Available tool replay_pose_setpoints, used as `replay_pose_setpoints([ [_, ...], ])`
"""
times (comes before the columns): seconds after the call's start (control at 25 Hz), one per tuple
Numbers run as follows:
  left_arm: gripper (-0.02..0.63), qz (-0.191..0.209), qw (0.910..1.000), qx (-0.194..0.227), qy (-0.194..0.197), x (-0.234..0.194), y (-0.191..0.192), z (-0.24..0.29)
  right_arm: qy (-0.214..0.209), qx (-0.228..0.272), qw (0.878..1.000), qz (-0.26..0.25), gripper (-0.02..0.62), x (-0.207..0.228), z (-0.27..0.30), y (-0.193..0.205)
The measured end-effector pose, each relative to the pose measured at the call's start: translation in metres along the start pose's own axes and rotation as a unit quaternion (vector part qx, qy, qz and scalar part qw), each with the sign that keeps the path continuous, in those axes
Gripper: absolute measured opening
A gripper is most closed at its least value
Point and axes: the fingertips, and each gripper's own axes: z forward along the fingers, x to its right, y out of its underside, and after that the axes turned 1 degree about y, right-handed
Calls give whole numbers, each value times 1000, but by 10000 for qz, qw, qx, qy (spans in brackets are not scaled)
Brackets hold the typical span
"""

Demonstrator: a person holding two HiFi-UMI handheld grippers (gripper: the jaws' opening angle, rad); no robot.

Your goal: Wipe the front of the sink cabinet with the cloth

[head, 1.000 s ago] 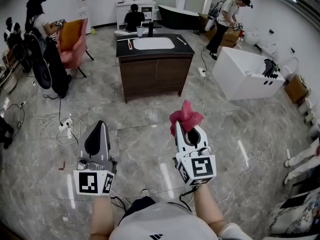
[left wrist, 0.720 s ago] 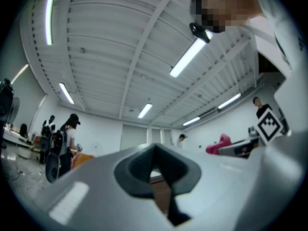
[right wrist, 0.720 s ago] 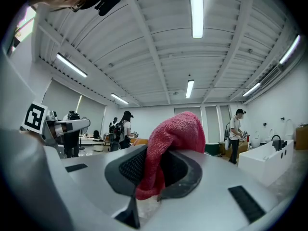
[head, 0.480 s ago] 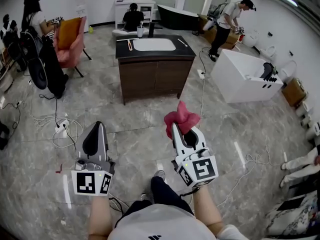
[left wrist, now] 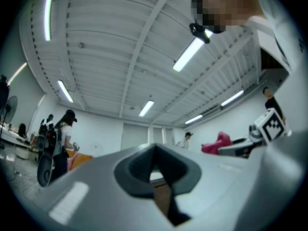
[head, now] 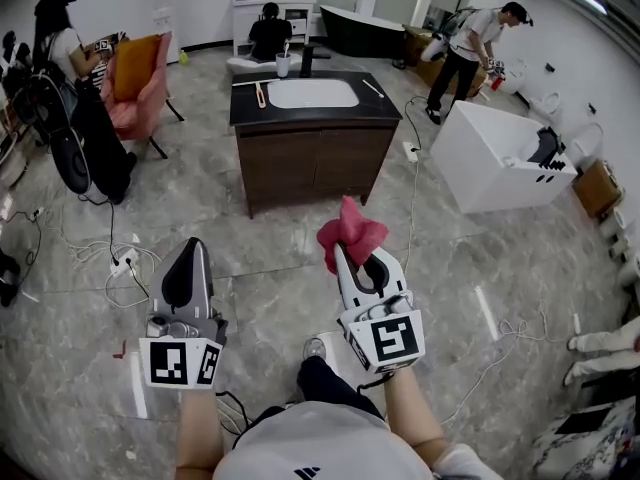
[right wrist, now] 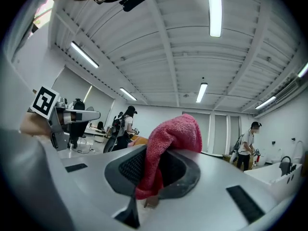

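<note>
**Facing the sink cabinet across open floor, cloth held in the right tongs**

The pink-red terry cloth (head: pixel 351 231) is gripped by the right tongs (head: pixel 343 251), which are clenched on its lower fold. In the right gripper view the cloth (right wrist: pixel 169 143) is seen bunched upward out of the right tongs (right wrist: pixel 146 196), with a loose crown above the tips. The left tongs (head: pixel 196 245) are closed on nothing; in the left gripper view only a thin slit is left at the left tongs (left wrist: pixel 156 186), and no object is caught there.

The sink cabinet (head: pixel 310 163) stands well apart from both tongs, with bare marble floor (head: pixel 270 268) between. Its dark wooden front is turned toward the person, and its long axis runs left to right across the head view. The right tongs are lined up with the right half of that front. The left tongs sit outside its left edge, so the cloth-bearing side is judged the better placed. A forward approach is called for before any wiping can be begun, and the cloth's loose crown should be brought flat against the door panels.
</note>
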Motion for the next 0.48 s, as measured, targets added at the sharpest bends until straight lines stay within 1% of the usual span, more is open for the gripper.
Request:
replay_pose_setpoints([
  [0.32, 6, 53, 10000, 43, 20, 0, 14, 88, 123, -13, 9998, 160, 54, 71, 69, 11],
  [0.48, 6, 38, 10000, 6, -3, 1, 29, 128, 57, -29, 9998, 191, 54, 101, 100, 22],
])
